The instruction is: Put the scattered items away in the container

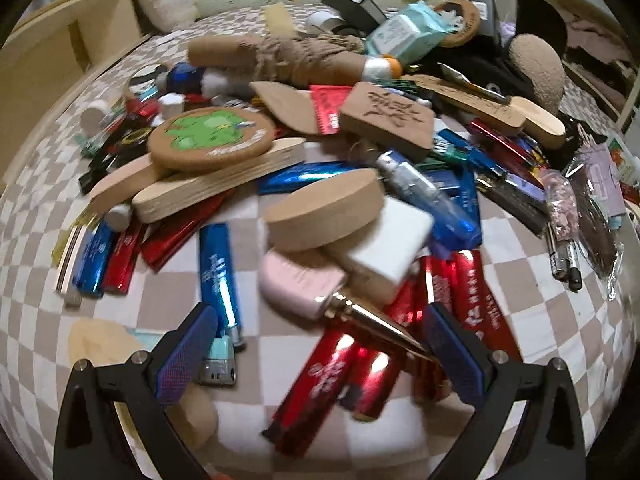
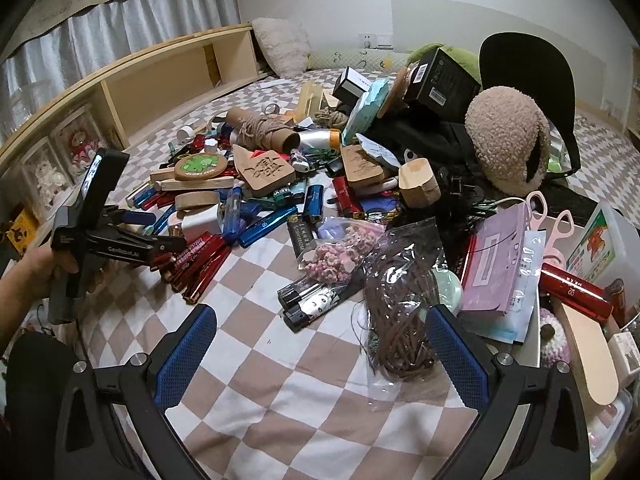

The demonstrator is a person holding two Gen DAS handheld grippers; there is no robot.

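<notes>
Counts, what's separable: round cork coaster with green print (image 1: 211, 136): 1. Twine-wrapped cardboard tube (image 2: 264, 129): 1. Engraved wooden blocks: 2, one (image 2: 266, 174), other (image 2: 360, 166). Pink-handled scissors (image 2: 554, 224): 1. Clear bags: 2, pink bits (image 2: 340, 254) and brown cord (image 2: 402, 300). Fuzzy beige hat (image 2: 506, 146): 1. Black boxes: 2, small (image 2: 352, 84), large (image 2: 444, 80). Red and blue lighters/foil sticks: roughly 20+, pile overlaps too much for an exact figure.

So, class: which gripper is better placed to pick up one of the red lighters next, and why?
Left. The left gripper is open right over the red lighters, with its fingers on either side of them. The right gripper is open over bare checked blanket, nearer a clear bag of brown cord.
</notes>
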